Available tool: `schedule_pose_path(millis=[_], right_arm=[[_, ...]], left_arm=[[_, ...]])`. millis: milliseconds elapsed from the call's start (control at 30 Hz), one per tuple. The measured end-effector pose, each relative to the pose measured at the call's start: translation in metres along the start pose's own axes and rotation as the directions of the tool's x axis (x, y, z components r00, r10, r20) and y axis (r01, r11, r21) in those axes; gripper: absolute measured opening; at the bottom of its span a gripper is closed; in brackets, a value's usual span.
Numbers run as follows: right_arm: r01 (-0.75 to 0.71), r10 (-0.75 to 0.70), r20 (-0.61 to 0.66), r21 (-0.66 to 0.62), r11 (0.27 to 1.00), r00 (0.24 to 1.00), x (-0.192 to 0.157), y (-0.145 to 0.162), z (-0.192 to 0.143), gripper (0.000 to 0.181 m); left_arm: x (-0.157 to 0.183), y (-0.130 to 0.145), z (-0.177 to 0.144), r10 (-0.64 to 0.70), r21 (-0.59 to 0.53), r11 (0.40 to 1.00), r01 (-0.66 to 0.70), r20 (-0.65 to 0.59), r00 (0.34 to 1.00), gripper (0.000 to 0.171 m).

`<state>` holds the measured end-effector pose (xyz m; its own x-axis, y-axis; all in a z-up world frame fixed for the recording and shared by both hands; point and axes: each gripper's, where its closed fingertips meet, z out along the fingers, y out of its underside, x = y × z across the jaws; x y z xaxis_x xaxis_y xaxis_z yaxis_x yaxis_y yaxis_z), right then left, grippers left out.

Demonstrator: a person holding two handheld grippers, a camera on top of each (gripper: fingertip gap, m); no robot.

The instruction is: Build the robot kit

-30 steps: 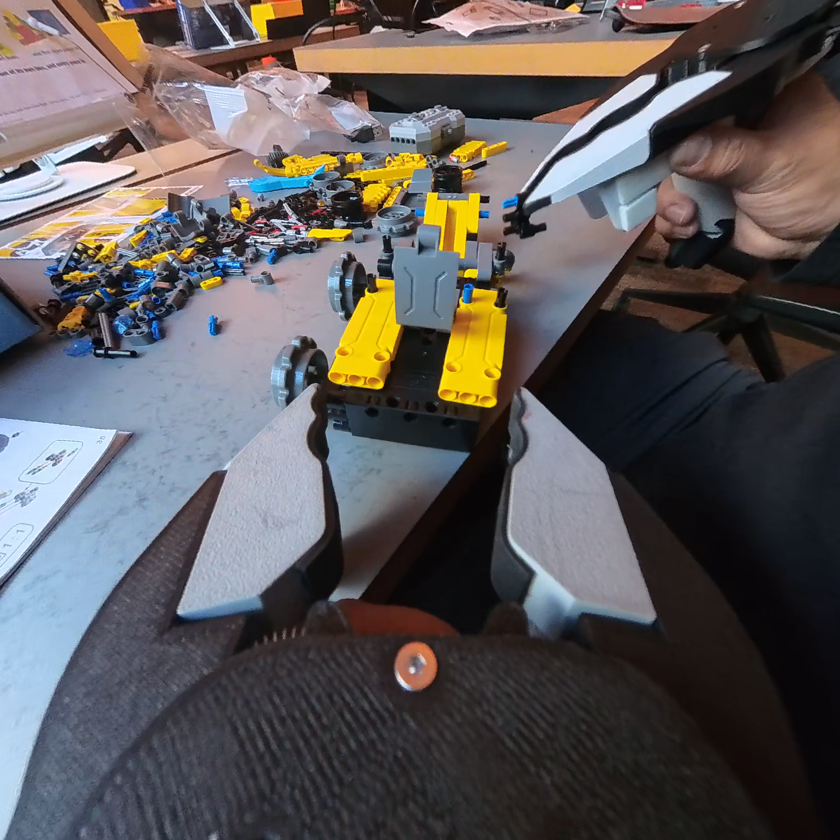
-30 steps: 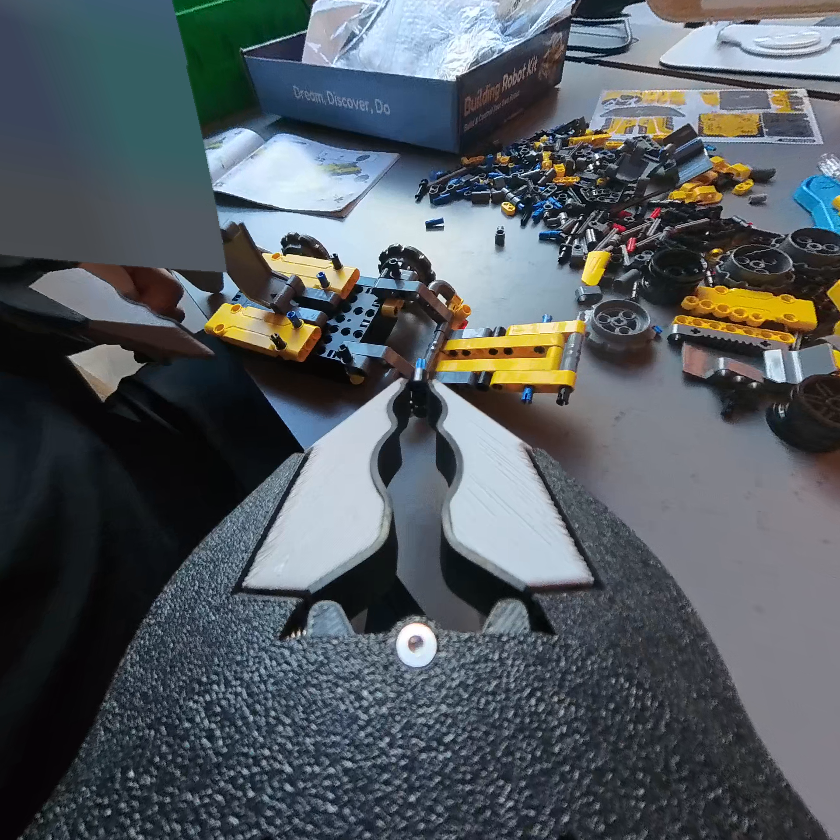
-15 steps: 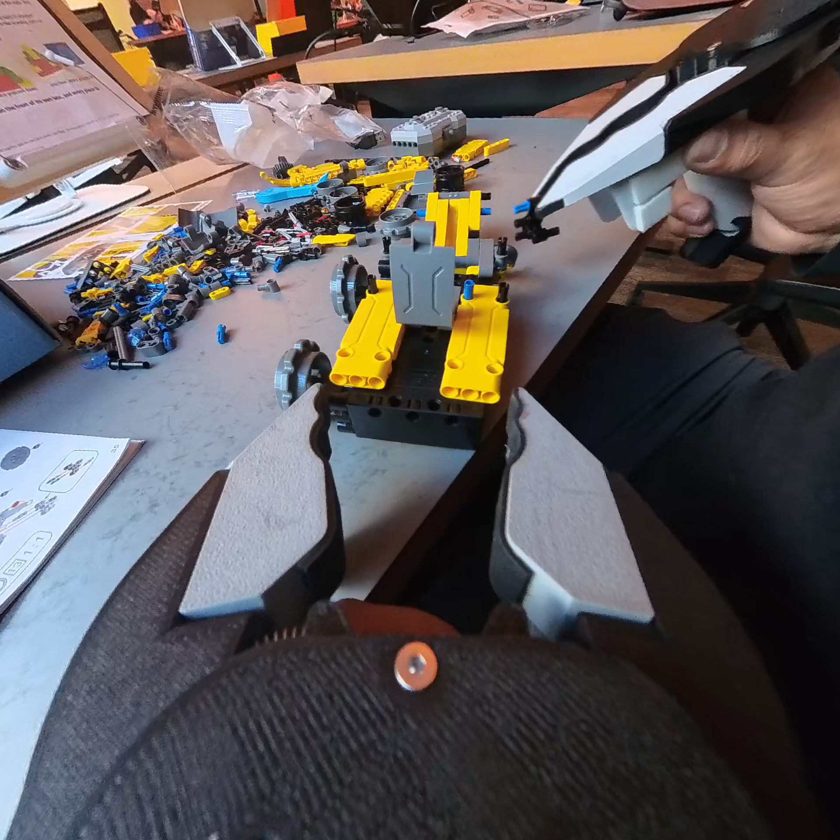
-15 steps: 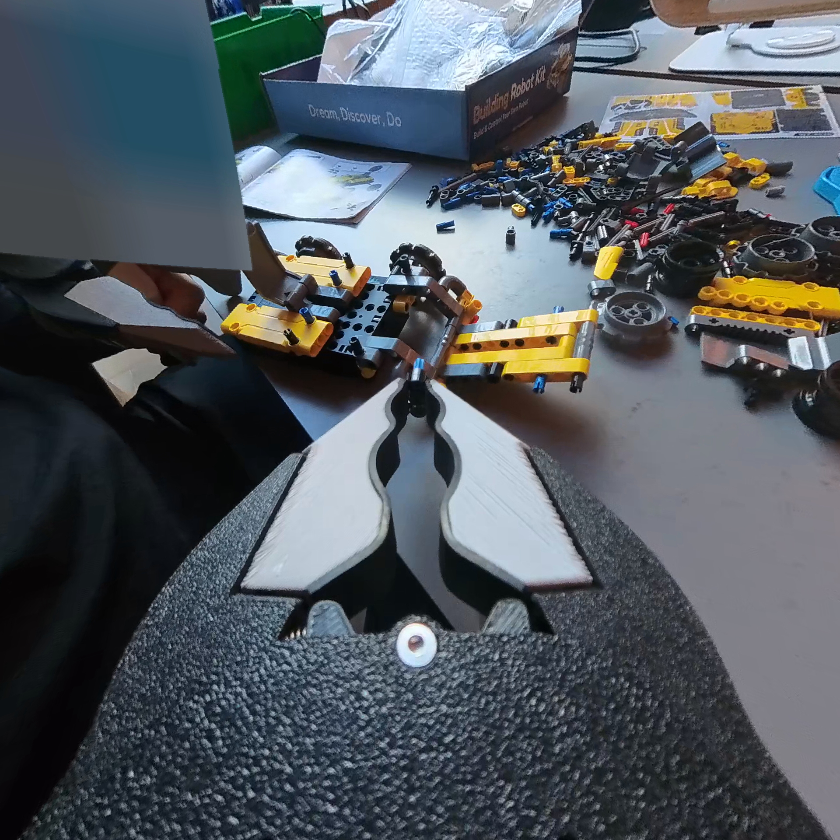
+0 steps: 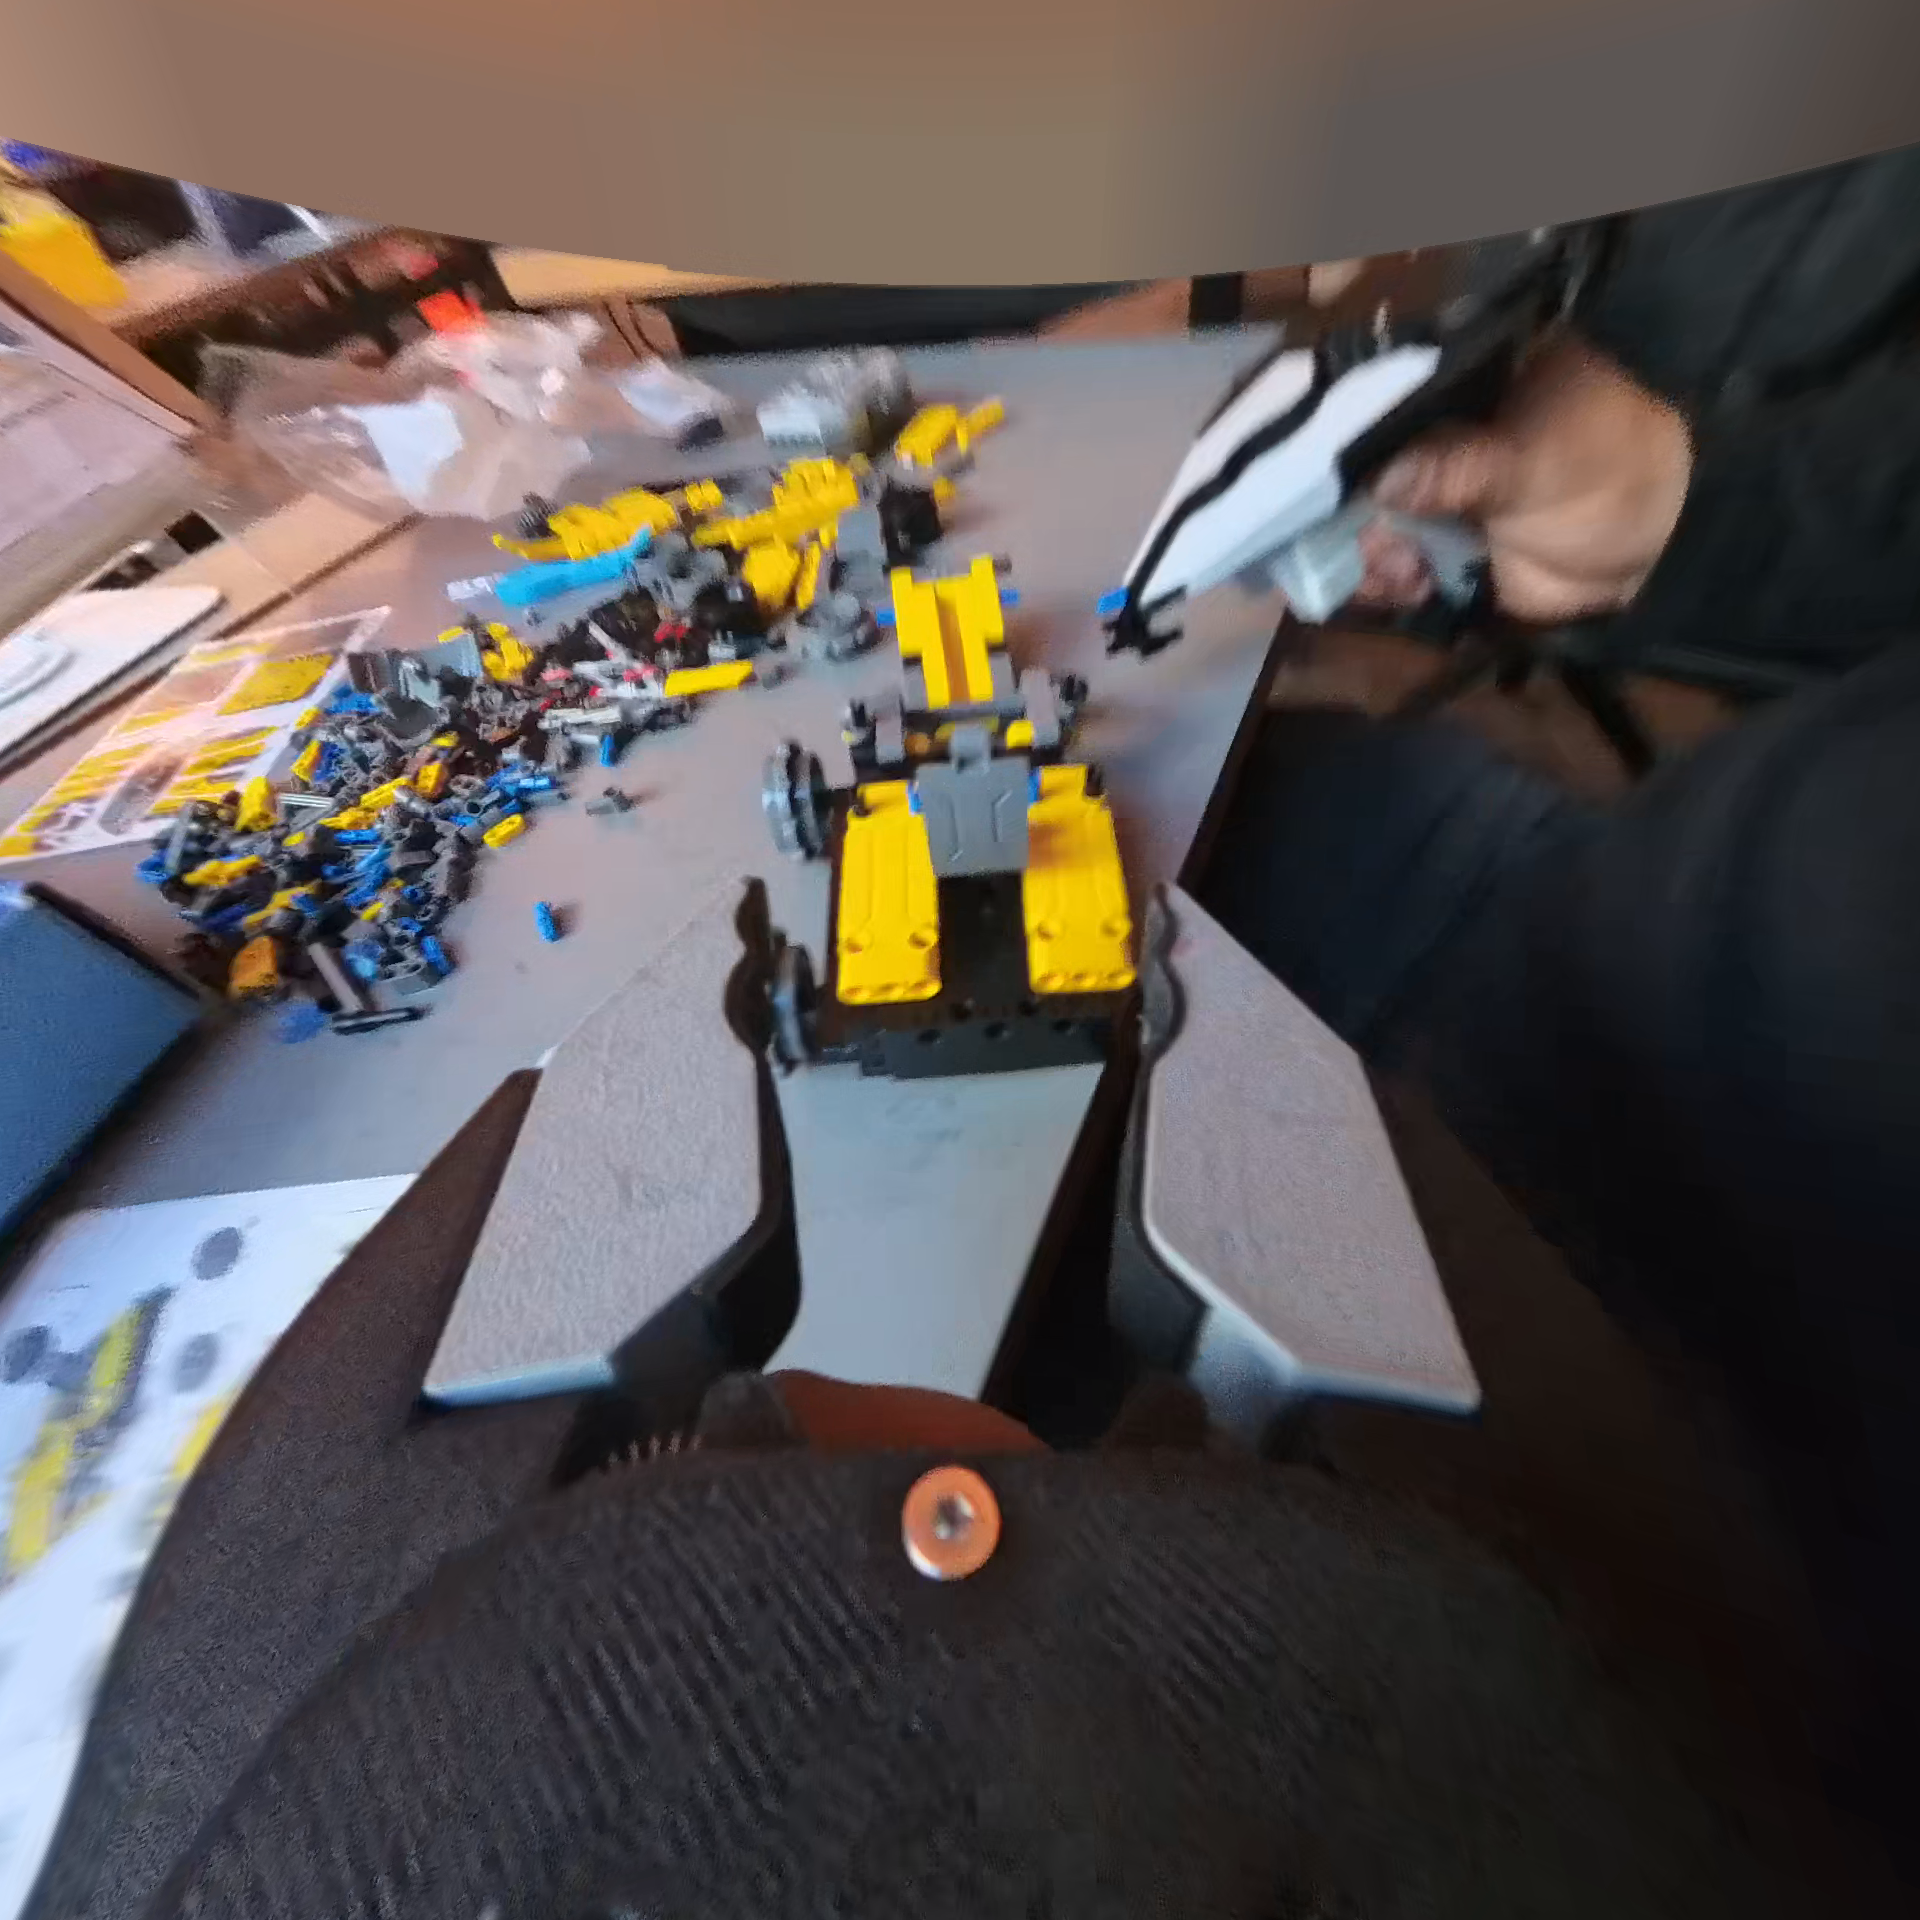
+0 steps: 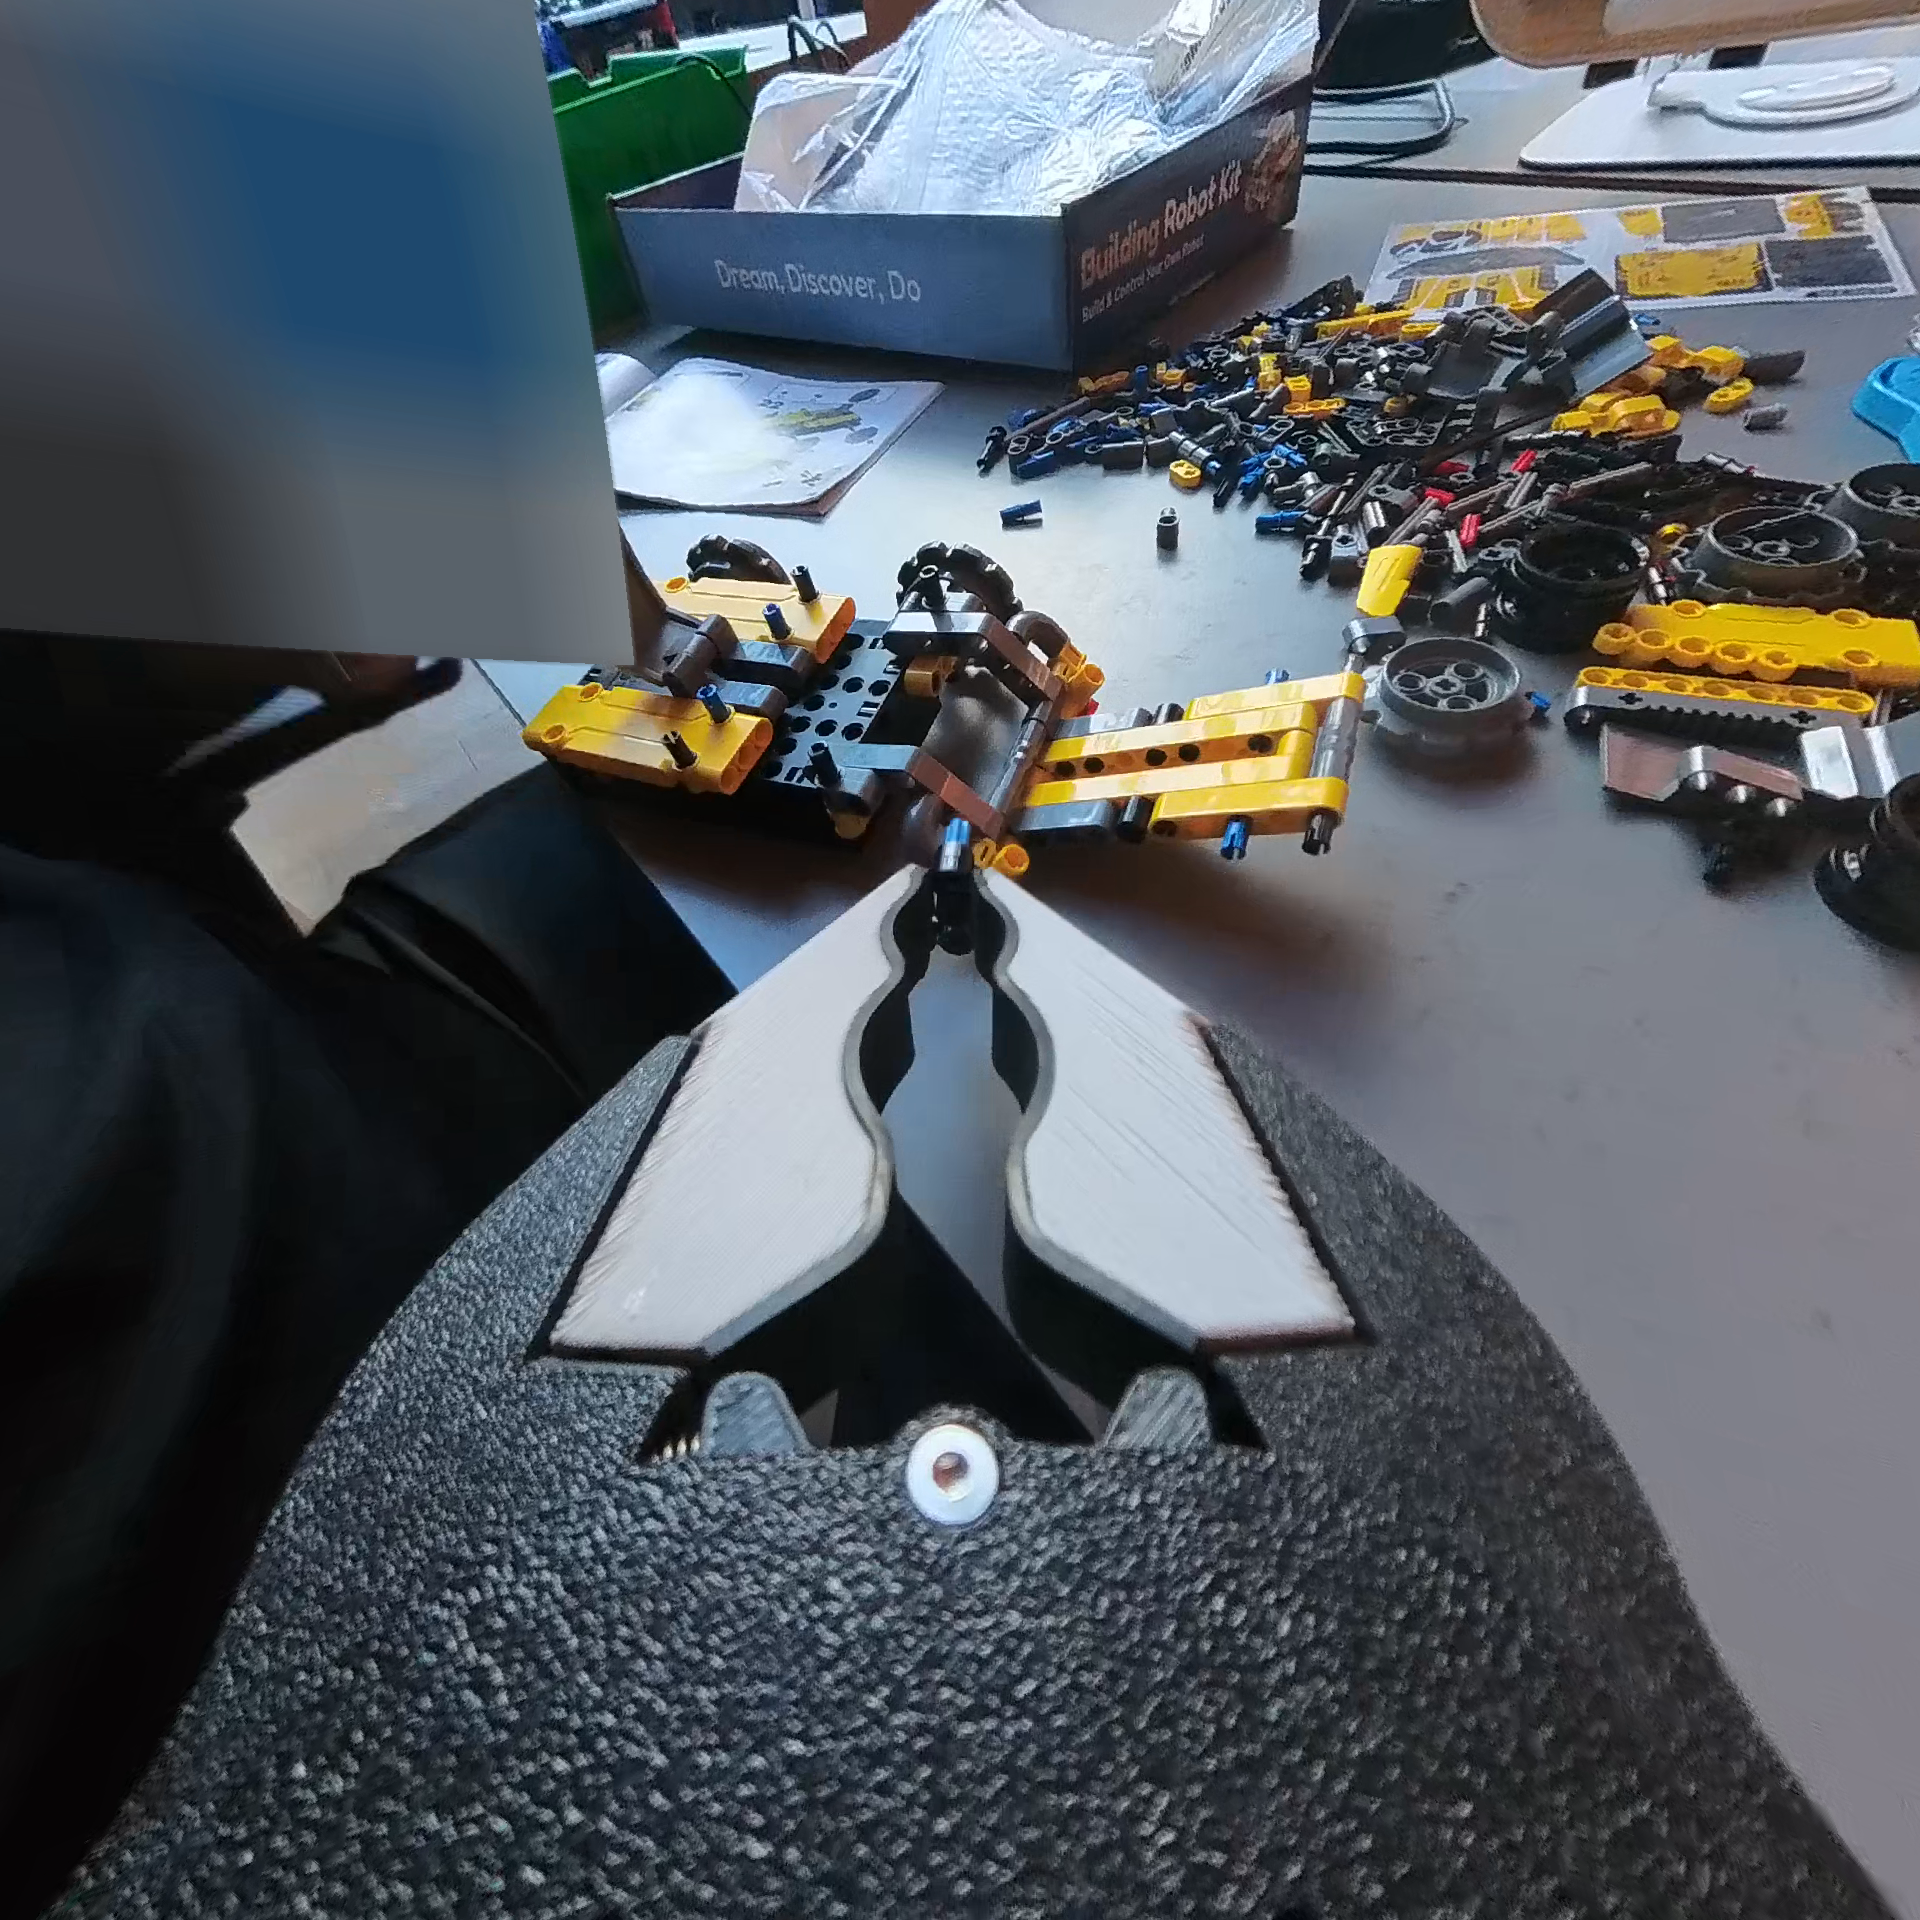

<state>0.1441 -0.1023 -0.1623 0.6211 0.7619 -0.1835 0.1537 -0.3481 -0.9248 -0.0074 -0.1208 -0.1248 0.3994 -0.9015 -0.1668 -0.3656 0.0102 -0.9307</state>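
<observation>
Left gripper [image 5: 951, 961]: open; its fingers stand on both sides of the yellow-black model [image 5: 977, 914] on the table [image 5: 312, 1091]
Right gripper [image 6: 948, 902]: closed on a small black pin [image 6: 951, 868]; just beside the model's grey frame

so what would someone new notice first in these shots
Most likely the half-built yellow and black toy vehicle at the near edge of the grey table, with the open left gripper straddling its black base. Next, the right gripper, shut on a small black and blue pin just in front of the model. Behind lies a big scatter of loose parts and a blue box.
</observation>
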Motion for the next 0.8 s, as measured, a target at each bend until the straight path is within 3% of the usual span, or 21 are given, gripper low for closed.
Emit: schedule_pose_path(millis=[67, 133, 200, 267, 433, 633, 700, 800], right_arm=[[-0.015, 0.015, 0.018, 0.004, 1.000, 1.000, -0.003, 0.002, 0.000, 0.007], [-0.006, 0.006, 0.032, 0.002, 1.000, 0.999, -0.007, 0.004, -0.001, 0.007], [0.015, -0.014, 0.041, -0.011, 1.000, 0.999, -0.011, 0.008, -0.001, 0.007], [0.020, -0.019, 0.062, -0.023, 1.000, 0.998, -0.017, 0.009, -0.002, 0.007], [0.057, -0.055, 0.113, -0.014, 0.998, 0.992, -0.034, 0.008, -0.007, 0.007], [0.091, -0.084, 0.167, -0.031, 0.995, 0.982, -0.049, 0.011, -0.008, 0.008], [0.098, -0.089, 0.177, -0.044, 0.994, 0.980, -0.051, 0.013, -0.007, 0.008], [0.081, -0.070, 0.173, -0.054, 0.995, 0.982, -0.050, 0.014, -0.005, 0.008]], left_arm=[[-0.013, 0.005, 0.003, 0.131, -0.105, 0.986, -0.132, -0.021, 0.991, 0.071], [-0.008, 0.007, 0.008, 0.283, -0.156, 0.939, -0.307, -0.154, 0.947, 0.063], [-0.001, 0.018, 0.012, 0.390, -0.205, 0.860, -0.467, -0.324, 0.862, 0.072], [-0.014, 0.030, 0.019, 0.456, -0.264, 0.775, -0.575, -0.396, 0.797, 0.080], [-0.007, 0.033, 0.030, 0.408, -0.229, 0.748, -0.623, -0.582, 0.703, 0.087], [-0.007, 0.048, 0.053, 0.446, -0.242, 0.625, -0.742, -0.669, 0.594, 0.091], [-0.007, 0.057, 0.053, 0.406, -0.278, 0.602, -0.748, -0.701, 0.587, 0.089], [-0.007, 0.061, 0.053, 0.319, -0.362, 0.628, -0.689, -0.688, 0.652, 0.084]])
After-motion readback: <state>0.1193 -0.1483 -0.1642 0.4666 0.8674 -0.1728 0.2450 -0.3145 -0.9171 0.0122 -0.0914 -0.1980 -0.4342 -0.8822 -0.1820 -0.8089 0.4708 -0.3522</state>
